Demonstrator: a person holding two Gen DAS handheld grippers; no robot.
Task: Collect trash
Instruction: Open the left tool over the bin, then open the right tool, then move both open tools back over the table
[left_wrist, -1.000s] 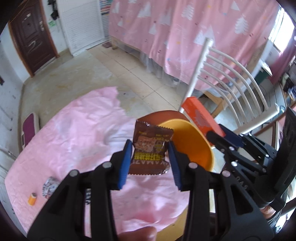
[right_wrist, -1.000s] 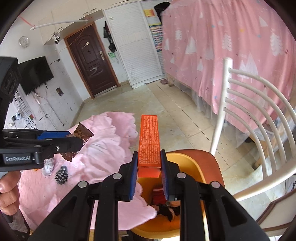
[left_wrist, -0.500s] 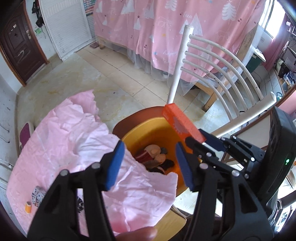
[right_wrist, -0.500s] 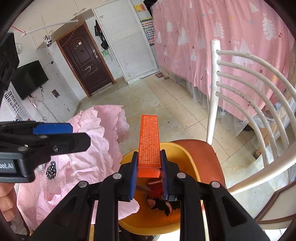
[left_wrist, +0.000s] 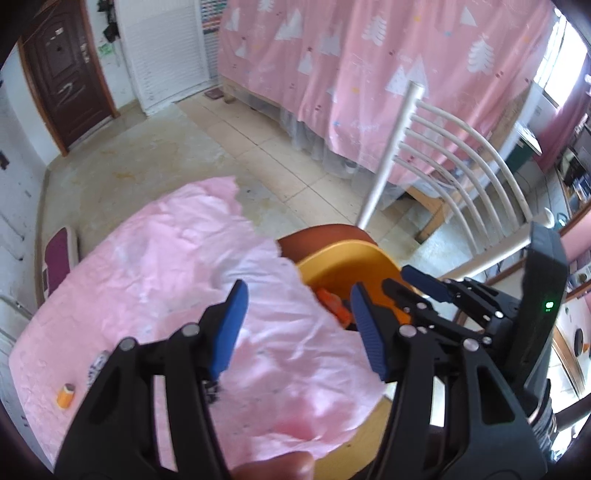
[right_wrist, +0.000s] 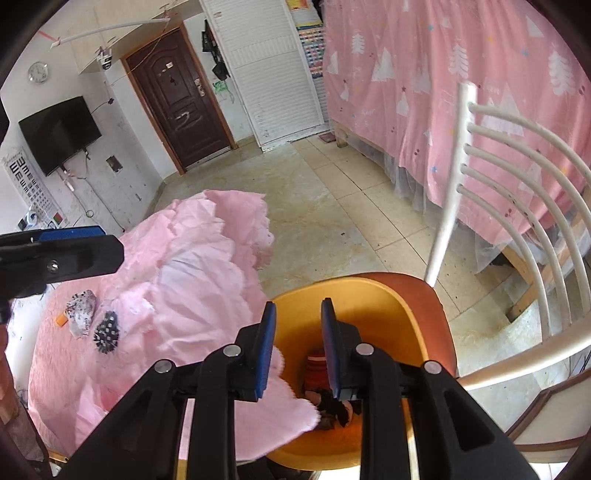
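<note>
- My left gripper (left_wrist: 297, 295) has just been opening; its blue pads are standing apart with nothing between them, hanging over the cloth's edge beside the bin.
- My right gripper (right_wrist: 299, 306) is pointing down into the orange bin (right_wrist: 369, 295), jaws narrowly parted and gripping nothing.
- The orange box (left_wrist: 332, 310) is lying inside the bin, with a red wrapper (right_wrist: 316, 365) and darker scraps.
- Trash waiting for me: a crumpled white wrapper (right_wrist: 82, 312), a dotted black wrapper (right_wrist: 107, 332) just beside it, and a small orange cap (left_wrist: 66, 395) nearby.
- I am judging the wrappers light, thin and crinkly, apt to slip, so I would be pinching a raised fold. The cap looks stiff and may roll, so I would take it across its sides.
- They are lying on a wrinkled pink cloth (left_wrist: 166, 266), soft enough to snag in the jaws.
- The bin is sitting on a chair seat (right_wrist: 439, 306) with white back rails (right_wrist: 517, 221); around it are a tiled floor (right_wrist: 314, 206) and pink curtains.
</note>
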